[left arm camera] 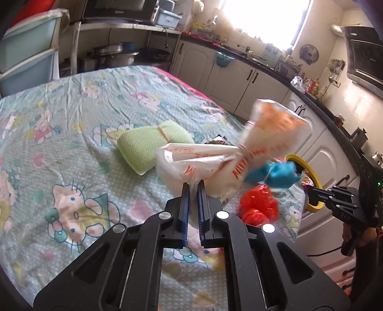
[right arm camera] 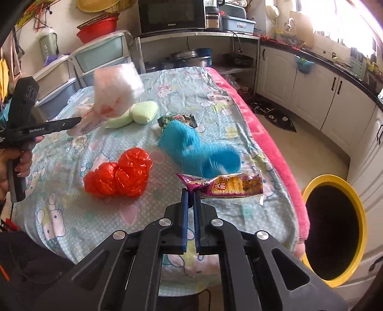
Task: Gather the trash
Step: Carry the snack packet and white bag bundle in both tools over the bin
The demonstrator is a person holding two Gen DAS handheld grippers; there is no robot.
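Note:
My left gripper (left arm camera: 194, 185) is shut on a white plastic bag with orange print (left arm camera: 215, 165), held above the table; the bag also shows blurred in the right wrist view (right arm camera: 112, 93). My right gripper (right arm camera: 190, 192) is shut on a purple snack wrapper (right arm camera: 227, 186), lifted near the table's right edge. A yellow-rimmed trash bin (right arm camera: 334, 229) stands beside the table to the right. On the table lie a red crumpled bag (right arm camera: 119, 175), a blue bag (right arm camera: 198, 150), a green foam piece (right arm camera: 143, 111) and a dark wrapper (right arm camera: 179, 119).
The table carries a Hello Kitty cloth (right arm camera: 203, 83) with a pink edge (right arm camera: 268, 134). White kitchen cabinets (right arm camera: 311, 91) line the right side. Plastic drawers (right arm camera: 100, 57) and a microwave shelf (right arm camera: 172, 16) stand behind the table.

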